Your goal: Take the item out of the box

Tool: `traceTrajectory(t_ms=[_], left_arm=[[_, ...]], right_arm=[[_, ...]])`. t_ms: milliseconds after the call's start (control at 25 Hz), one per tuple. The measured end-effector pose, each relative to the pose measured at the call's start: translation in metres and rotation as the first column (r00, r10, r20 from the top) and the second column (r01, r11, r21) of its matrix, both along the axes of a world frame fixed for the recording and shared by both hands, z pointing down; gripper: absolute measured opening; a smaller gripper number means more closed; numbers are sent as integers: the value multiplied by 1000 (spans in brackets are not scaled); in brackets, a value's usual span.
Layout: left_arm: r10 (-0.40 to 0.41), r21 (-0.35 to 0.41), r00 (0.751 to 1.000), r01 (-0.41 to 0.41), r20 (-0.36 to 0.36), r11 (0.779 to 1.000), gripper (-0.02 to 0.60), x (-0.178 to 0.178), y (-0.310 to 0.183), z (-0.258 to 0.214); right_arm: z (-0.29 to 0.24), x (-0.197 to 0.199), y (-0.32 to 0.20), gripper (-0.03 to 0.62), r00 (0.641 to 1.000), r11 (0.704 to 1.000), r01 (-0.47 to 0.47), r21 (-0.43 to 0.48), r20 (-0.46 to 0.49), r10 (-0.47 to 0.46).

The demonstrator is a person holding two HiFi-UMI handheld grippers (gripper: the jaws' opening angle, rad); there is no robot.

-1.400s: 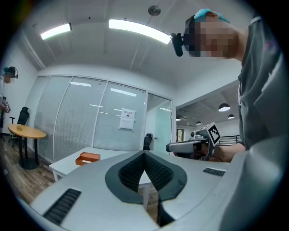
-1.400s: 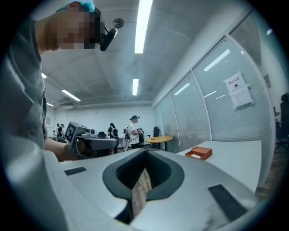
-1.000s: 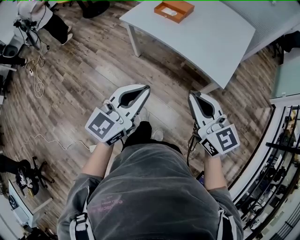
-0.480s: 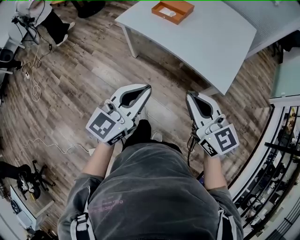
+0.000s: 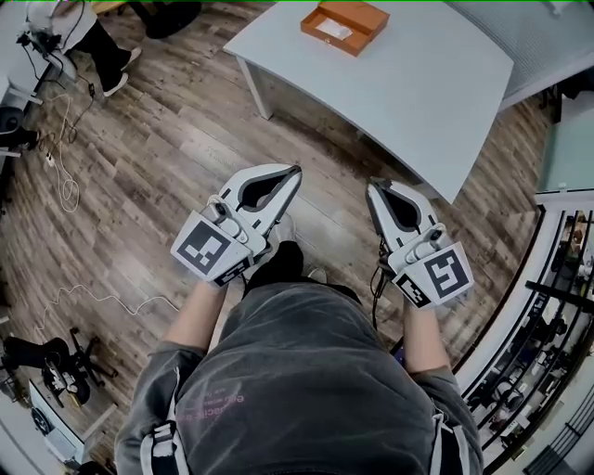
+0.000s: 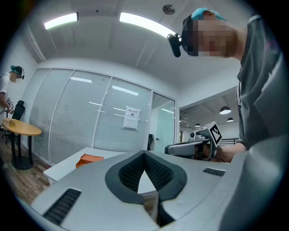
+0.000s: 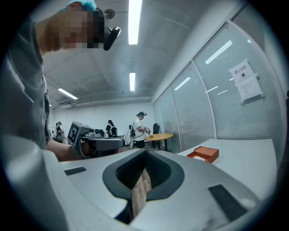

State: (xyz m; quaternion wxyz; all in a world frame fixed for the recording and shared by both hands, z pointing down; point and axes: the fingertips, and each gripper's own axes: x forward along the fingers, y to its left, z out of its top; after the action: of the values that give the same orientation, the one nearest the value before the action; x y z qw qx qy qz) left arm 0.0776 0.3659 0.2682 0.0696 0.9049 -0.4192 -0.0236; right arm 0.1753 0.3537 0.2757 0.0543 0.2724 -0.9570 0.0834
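An orange open box (image 5: pixel 343 25) lies at the far end of a white table (image 5: pixel 408 83), with a pale item (image 5: pixel 335 30) inside it. Both grippers are held in front of the person's body over the wooden floor, well short of the table. My left gripper (image 5: pixel 295 170) is shut with nothing in it, and my right gripper (image 5: pixel 370 184) is shut and empty too. The box (image 6: pixel 89 159) shows small in the left gripper view, on the table, beyond the tips of my left gripper (image 6: pixel 144 153). In the right gripper view the box (image 7: pixel 204 154) is off to the right of my right gripper (image 7: pixel 145 152).
Wood-plank floor (image 5: pixel 158 158) lies between me and the table. Cables (image 5: pixel 65 176) and equipment sit at the left, and a person (image 5: pixel 74 37) stands at the top left. Racks (image 5: pixel 557 306) line the right side. A round yellow table (image 7: pixel 158 136) and several people stand far off.
The table and box have slid slightly lower and rightward in the head view, so I have drawn a little closer. Both grippers stay shut in front of the body.
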Motion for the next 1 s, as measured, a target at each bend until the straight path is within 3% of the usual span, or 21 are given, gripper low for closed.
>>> traceTrajectory(t_ms=[600,1000], left_arm=[[45,-1,999,-45,-21,999,12,-81,-98,1],[67,12,997,-67,-37,998,12,-120,-144,-5]], right_arm=[[-3,-85,-97,0,999,999,-34,0,-18,34],[-5,-122,-140,0,998,998,-57,-8,-24,57]])
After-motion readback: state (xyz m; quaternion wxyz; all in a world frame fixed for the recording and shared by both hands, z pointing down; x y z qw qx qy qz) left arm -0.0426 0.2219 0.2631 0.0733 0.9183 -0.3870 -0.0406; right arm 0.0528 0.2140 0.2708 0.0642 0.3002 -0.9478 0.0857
